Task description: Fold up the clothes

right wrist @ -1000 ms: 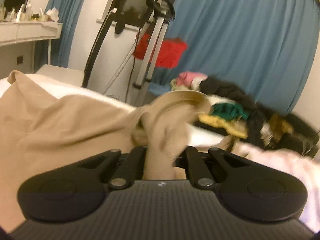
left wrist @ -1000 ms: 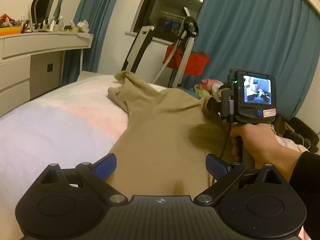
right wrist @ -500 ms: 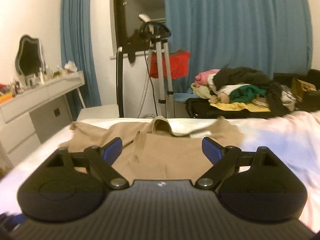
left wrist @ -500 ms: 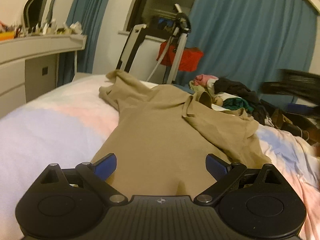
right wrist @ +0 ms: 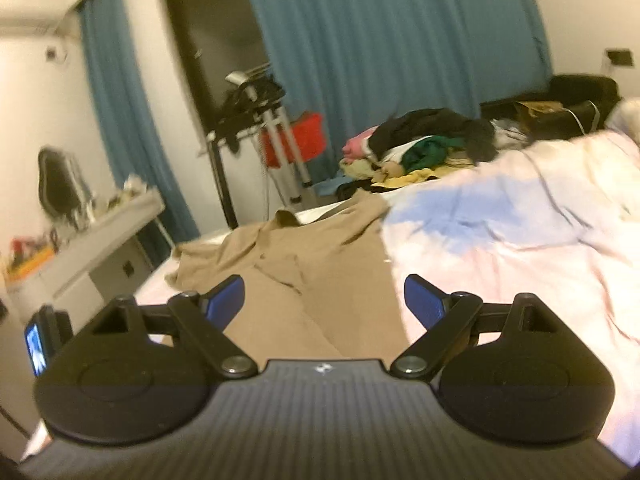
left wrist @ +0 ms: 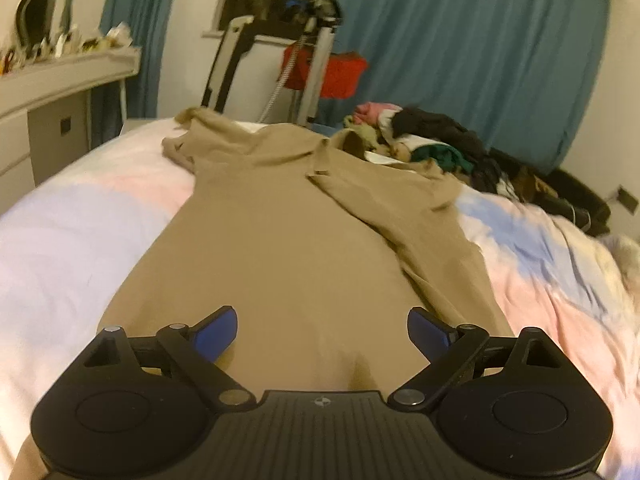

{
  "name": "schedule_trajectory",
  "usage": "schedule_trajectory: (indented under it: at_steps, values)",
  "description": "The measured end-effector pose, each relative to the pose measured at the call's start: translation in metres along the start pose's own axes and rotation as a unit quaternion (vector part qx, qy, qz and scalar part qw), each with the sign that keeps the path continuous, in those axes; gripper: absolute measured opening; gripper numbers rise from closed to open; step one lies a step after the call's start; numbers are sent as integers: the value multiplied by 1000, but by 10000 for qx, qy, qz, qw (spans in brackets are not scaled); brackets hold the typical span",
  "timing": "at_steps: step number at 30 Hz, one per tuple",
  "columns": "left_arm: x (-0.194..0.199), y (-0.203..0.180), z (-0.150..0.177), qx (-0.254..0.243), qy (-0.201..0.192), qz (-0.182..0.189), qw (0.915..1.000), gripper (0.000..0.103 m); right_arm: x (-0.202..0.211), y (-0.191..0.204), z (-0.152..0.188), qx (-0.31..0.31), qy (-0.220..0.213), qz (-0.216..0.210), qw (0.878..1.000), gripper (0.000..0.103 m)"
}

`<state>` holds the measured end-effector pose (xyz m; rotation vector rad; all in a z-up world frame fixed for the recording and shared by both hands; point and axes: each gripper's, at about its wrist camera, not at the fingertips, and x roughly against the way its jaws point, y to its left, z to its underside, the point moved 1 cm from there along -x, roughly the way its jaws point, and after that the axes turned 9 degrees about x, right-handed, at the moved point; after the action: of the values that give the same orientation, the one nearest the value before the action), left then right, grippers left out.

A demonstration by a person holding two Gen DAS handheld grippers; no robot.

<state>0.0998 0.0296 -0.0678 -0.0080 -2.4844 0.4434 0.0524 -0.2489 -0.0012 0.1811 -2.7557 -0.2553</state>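
Since a second ago the right gripper has let go of the sleeve and pulled back; its blue-tipped fingers stand wide apart, holding nothing. Left gripper likewise gapes empty above the hem. Between them the tan long-sleeved cotton garment lies flat on the pastel pink-and-blue bedspread, right sleeve folded across its body, near a heap of mixed clothes

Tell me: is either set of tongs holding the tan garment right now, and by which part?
Nothing is held. The left tongs and right tongs are both open above the tan garment, which lies loose on the bed.
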Motion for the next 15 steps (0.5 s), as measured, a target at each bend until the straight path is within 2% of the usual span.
schedule_trajectory:
  at_steps: [4, 7, 13, 15]
  values:
    - [18, -36, 21, -359, 245, 80, 9990, 86, 18, -33, -1, -351, -106, -15, 9993, 88]
    - [29, -66, 41, -475, 604, 324, 9965, 79, 26, -55, -1, -534, -205, 209, 9981, 88]
    - [44, -125, 94, -675, 1414, 1031, 9823, 59, 29, -95, 4, -1060, -225, 378, 9934, 88]
    - [46, -142, 110, -775, 1627, 1234, 9759, 57, 29, -103, 7, -1220, -190, 408, 9915, 88]
